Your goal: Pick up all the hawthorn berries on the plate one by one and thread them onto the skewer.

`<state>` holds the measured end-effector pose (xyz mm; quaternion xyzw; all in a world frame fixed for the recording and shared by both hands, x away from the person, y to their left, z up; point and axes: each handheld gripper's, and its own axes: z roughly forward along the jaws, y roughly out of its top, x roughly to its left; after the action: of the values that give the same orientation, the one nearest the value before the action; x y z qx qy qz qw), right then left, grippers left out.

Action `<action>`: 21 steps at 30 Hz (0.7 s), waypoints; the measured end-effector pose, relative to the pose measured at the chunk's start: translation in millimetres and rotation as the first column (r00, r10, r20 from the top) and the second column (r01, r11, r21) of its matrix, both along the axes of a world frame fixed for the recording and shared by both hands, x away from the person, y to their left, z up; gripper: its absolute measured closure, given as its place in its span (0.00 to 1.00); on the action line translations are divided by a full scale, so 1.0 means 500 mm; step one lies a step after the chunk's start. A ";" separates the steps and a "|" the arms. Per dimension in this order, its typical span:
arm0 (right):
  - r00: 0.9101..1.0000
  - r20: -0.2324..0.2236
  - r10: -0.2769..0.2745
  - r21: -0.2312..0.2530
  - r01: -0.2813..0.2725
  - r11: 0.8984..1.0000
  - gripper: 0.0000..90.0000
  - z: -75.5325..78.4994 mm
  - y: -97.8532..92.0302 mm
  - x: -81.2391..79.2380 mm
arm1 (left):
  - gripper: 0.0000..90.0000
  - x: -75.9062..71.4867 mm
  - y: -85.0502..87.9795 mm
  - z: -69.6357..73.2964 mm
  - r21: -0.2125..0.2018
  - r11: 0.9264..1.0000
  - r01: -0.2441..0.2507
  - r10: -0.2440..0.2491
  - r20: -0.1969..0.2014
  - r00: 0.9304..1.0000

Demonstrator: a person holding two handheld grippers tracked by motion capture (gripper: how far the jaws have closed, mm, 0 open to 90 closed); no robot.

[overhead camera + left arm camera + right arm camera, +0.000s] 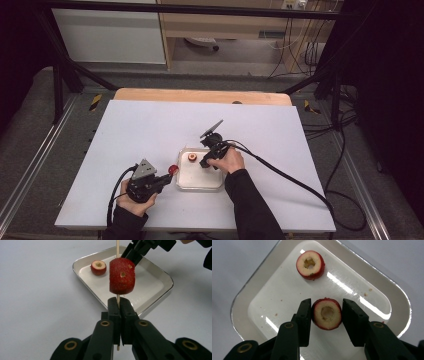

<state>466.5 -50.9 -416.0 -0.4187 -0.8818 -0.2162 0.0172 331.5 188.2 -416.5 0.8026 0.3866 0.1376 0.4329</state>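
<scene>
My left gripper (119, 305) is shut on a thin wooden skewer (117, 247) that stands upright. A red fruit (122, 276) with small holes is threaded on the skewer just above the jaws; from above, this fruit (173, 170) is at the tray's left edge. My right gripper (326, 307) points down into the shiny metal tray (244, 292). Its pads (305, 315) press both sides of a cored red fruit (327, 313) that lies on the tray floor. A second cored red fruit (310, 264) lies loose farther back in the tray.
The tray (200, 188) sits on a white sheet over the table, near the front middle. White sheet (145, 130) stretches to the left, right and back of it. Cables (295, 180) trail off to the right from my right hand.
</scene>
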 end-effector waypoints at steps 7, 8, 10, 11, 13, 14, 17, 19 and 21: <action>0.995 0.076 -0.064 0.157 0.052 0.986 0.68 0.055 -0.020 -0.028 | 0.98 -0.005 -0.002 0.003 -0.005 1.000 -0.001 0.001 0.010 1.000; 0.993 0.092 -0.076 0.196 0.057 0.979 0.68 0.064 -0.026 -0.034 | 0.98 -0.006 -0.002 0.004 -0.007 1.000 0.000 0.000 0.014 1.000; 0.986 0.117 -0.116 0.288 0.078 0.955 0.68 0.080 -0.039 -0.046 | 0.98 -0.008 -0.004 0.006 -0.015 1.000 0.002 -0.001 0.019 1.000; 0.983 0.128 -0.131 0.333 0.082 0.939 0.68 0.085 -0.045 -0.051 | 0.98 -0.009 -0.004 0.007 -0.017 1.000 0.002 -0.002 0.022 1.000; 0.977 0.131 -0.167 0.417 0.099 0.903 0.68 0.093 -0.056 -0.062 | 0.98 -0.012 -0.006 0.009 -0.024 1.000 0.002 -0.002 0.027 1.000; 0.973 0.132 -0.188 0.456 0.109 0.884 0.68 0.096 -0.061 -0.067 | 0.98 -0.013 -0.007 0.009 -0.028 1.000 0.003 -0.002 0.028 1.000; 0.962 0.133 -0.240 0.549 0.130 0.826 0.68 0.099 -0.074 -0.080 | 0.98 -0.016 -0.009 0.011 -0.037 0.999 0.001 0.000 0.032 0.999; 0.952 0.129 -0.276 0.601 0.147 0.786 0.68 0.097 -0.079 -0.088 | 0.98 -0.018 -0.011 0.012 -0.046 0.999 -0.001 0.003 0.033 0.999; 0.942 0.119 -0.314 0.648 0.166 0.743 0.68 0.094 -0.083 -0.095 | 0.98 -0.021 -0.012 0.014 -0.055 0.998 -0.005 0.007 0.035 0.999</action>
<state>419.1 -92.3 -369.1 -0.4726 -0.6929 -0.5438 0.0301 321.1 182.0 -409.6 0.7867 0.3849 0.1422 0.4611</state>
